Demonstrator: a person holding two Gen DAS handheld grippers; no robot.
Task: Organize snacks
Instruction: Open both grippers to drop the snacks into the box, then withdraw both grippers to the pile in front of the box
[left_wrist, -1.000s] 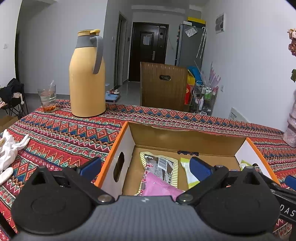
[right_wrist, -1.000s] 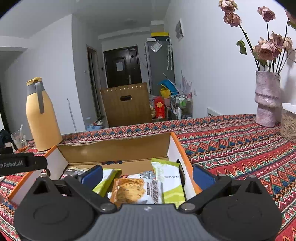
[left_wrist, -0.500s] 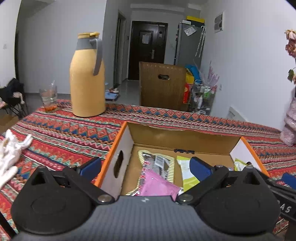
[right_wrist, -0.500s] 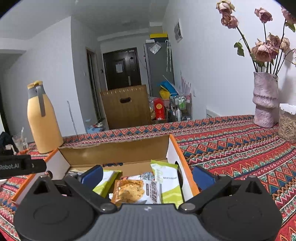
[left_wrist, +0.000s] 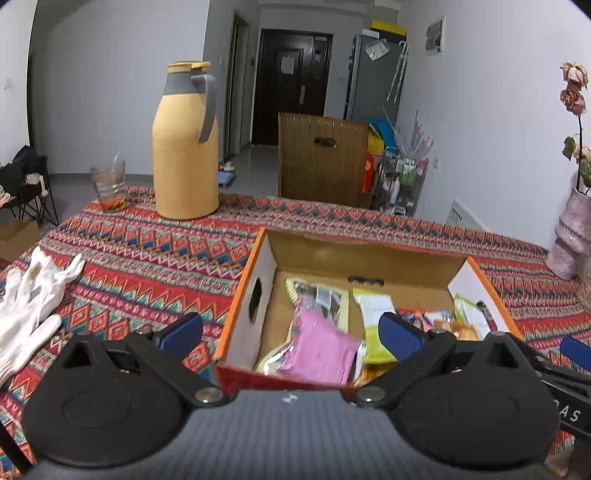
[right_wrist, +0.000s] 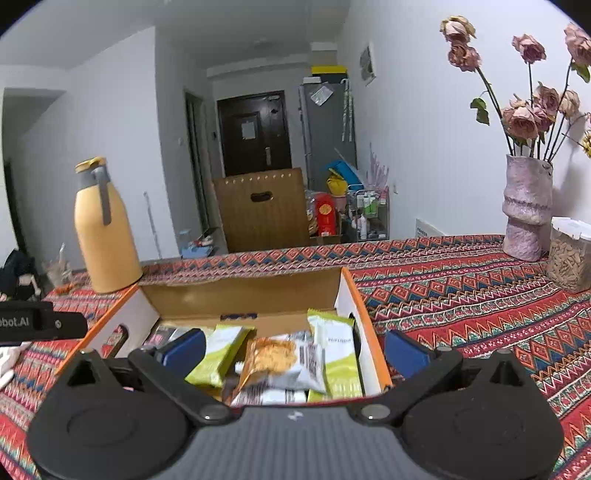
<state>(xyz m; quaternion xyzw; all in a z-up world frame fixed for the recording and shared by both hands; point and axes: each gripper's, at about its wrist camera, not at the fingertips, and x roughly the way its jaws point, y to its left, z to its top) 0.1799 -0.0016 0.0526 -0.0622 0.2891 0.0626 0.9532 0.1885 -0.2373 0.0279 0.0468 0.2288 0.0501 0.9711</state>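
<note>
A desk under a red patterned woven cloth (left_wrist: 155, 266) carries one open cardboard box with orange edges (right_wrist: 354, 291), one tall yellow thermos jug (left_wrist: 184, 147), one pink vase (right_wrist: 526, 210) and one white fabric glove (left_wrist: 33, 295). Inside the box lie three green snack packets (right_wrist: 334, 347), one pink packet (left_wrist: 321, 350) and one biscuit packet (right_wrist: 280, 363). Left gripper (left_wrist: 290, 330) and right gripper (right_wrist: 293, 349) both hover with fingers wide, holding nothing.

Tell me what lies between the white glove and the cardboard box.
In the left wrist view, only bare patterned tablecloth separates the white glove from the cardboard box.
</note>
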